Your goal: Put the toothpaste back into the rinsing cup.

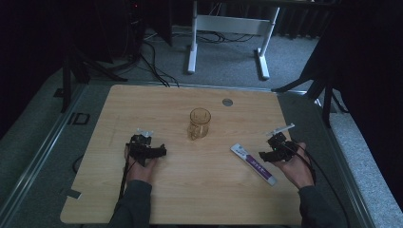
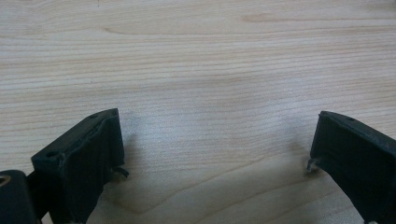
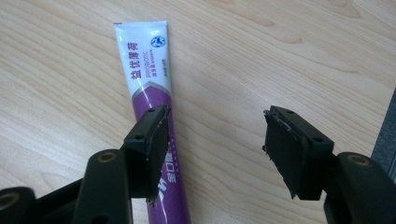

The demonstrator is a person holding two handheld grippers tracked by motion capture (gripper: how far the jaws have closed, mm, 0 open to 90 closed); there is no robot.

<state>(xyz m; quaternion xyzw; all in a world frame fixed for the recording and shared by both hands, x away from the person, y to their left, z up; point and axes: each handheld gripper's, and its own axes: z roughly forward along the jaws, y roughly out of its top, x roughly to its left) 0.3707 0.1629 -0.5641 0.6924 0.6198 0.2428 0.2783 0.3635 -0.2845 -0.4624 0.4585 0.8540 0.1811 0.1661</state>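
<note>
So I'm at the reach-in step: my right hand-held gripper (image 1: 272, 156) sits spread wide right beside the purple toothpaste tube (image 1: 254, 164), which lies flat on the bench (image 1: 190, 199) at about 4 o'clock from the amber mug (image 1: 199, 123). In the right gripper view one jaw overlaps the tube (image 3: 154, 121), the other's over bare wood. Next I reckon I shift sideways to straddle it, then squeeze. Left hand-held gripper (image 1: 151, 151) is spread too, idle at 8 o'clock from the mug.
</note>
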